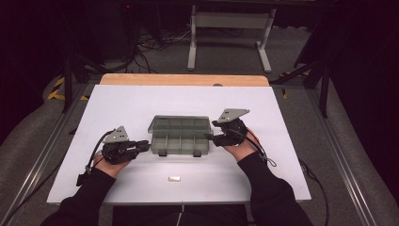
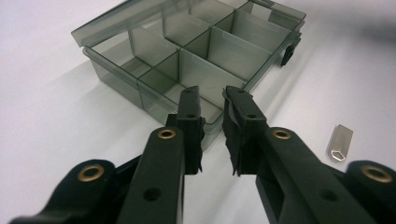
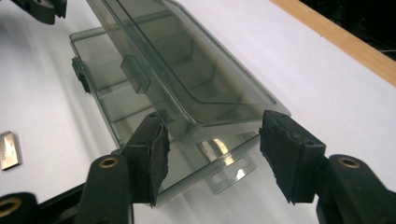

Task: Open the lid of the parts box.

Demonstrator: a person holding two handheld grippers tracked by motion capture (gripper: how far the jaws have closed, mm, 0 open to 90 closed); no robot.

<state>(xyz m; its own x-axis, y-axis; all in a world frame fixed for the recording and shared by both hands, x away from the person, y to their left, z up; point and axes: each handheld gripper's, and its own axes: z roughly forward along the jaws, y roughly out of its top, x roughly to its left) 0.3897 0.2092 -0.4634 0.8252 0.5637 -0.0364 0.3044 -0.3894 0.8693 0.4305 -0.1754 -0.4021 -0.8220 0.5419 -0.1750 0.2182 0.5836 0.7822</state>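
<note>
White tabletop [image 1: 141, 101] carries everything. Nearest me lies a small metal piece [image 1: 174, 179]. At mid-frame, my left gripper [image 1: 147, 146], narrowly parted, flanks the compartment box [image 1: 179, 141] rim; my right gripper [image 1: 209, 136] straddles its half-raised lid [image 3: 187, 70], touching one side only. That lid could slip and drop shut.

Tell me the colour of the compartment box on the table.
The compartment box is see-through smoky grey-green plastic with black latches; the left gripper view shows it best.
</note>
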